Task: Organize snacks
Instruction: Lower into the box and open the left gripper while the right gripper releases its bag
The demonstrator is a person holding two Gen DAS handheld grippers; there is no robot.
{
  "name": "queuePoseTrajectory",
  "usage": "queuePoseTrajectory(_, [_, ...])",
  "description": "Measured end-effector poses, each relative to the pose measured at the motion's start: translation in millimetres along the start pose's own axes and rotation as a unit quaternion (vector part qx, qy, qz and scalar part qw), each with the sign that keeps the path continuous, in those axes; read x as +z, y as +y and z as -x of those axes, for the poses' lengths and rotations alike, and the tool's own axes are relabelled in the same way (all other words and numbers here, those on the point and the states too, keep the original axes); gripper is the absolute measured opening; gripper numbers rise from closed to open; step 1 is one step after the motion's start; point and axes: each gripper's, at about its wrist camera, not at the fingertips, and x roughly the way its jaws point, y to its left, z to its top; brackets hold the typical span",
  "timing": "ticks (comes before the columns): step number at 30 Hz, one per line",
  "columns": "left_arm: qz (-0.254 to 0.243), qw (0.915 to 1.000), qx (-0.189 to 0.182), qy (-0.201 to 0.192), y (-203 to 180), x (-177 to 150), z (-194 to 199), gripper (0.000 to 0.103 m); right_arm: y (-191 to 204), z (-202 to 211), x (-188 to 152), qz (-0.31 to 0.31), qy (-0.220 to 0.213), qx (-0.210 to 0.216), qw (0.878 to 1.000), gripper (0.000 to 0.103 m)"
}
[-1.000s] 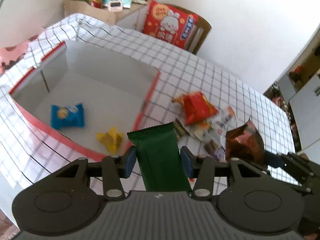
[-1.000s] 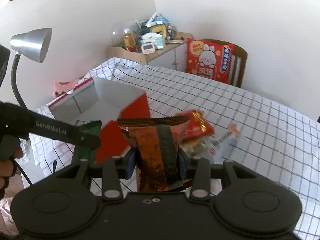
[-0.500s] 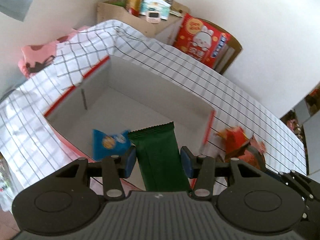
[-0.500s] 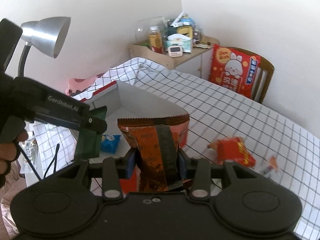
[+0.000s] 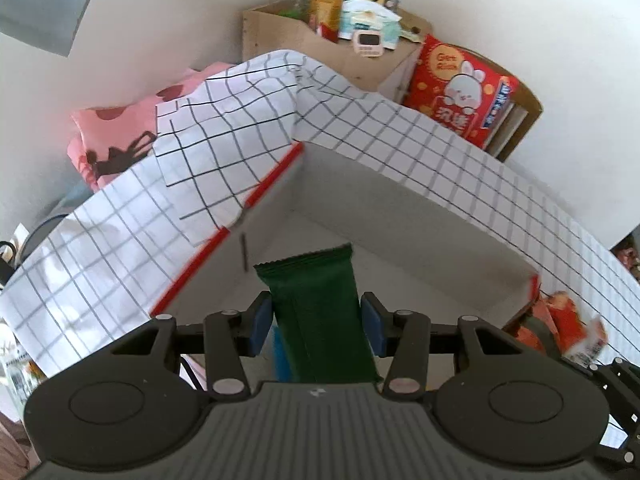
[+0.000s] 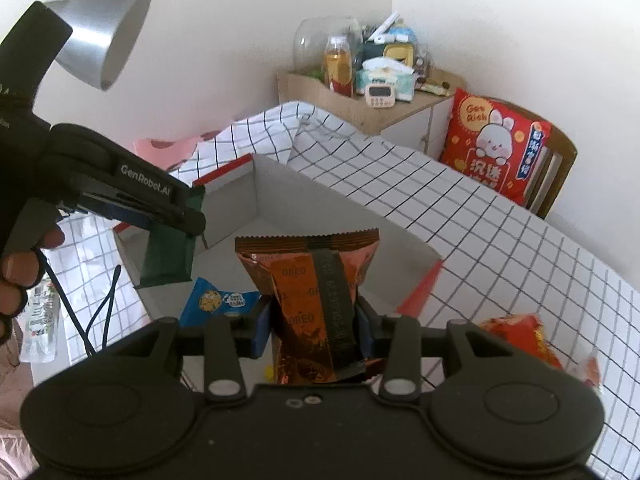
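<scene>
Lying in box [image 6: 280, 200], blue cookie packet [image 6: 218, 300]; green bar [image 5: 320, 312] above

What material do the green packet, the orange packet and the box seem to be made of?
Green packet: probably matte plastic film, with a crimped zigzag end. Orange packet: glossy metallised foil, crinkled, with bright glints. Box: likely cardboard, with flat stiff grey walls, red outside.

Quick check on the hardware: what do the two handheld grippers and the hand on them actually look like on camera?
Both are matte black plastic. The right gripper and left gripper have blue pads on their fingers, silver pivot screws and two round discs on the body. From the side, the left unit has white "GenRobot.AI" lettering and a trailing black cable. The person's bare hand grips it; no sleeve shows.
</scene>
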Motion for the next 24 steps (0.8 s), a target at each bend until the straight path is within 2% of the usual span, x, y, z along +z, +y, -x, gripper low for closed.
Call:
queuePoseTrajectory(7, [-0.006,0.9999,0.007,0.012,16.3,15.0,-32.1,0.046,13.3,-41.6,10.1,0.003,0.034,0.004,0.999,0.040])
queuePoseTrajectory(11, [-0.012,0.9995,0.012,0.025,20.8,11.1,-45.2,0.046,23.7,-64.7,8.9,0.022,0.062,0.001,0.998,0.040])
queuePoseTrajectory(17, [-0.022,0.9991,0.008,0.035,18.8,-2.9,-51.4,0.046,35.0,-88.5,1.8,0.044,0.091,-0.013,0.995,0.042])
queuePoseTrajectory(24, [-0.036,0.9990,0.008,0.026,15.5,-15.4,-44.5,0.046,40.5,-92.1,0.1,0.049,0.096,-0.012,0.994,0.047])
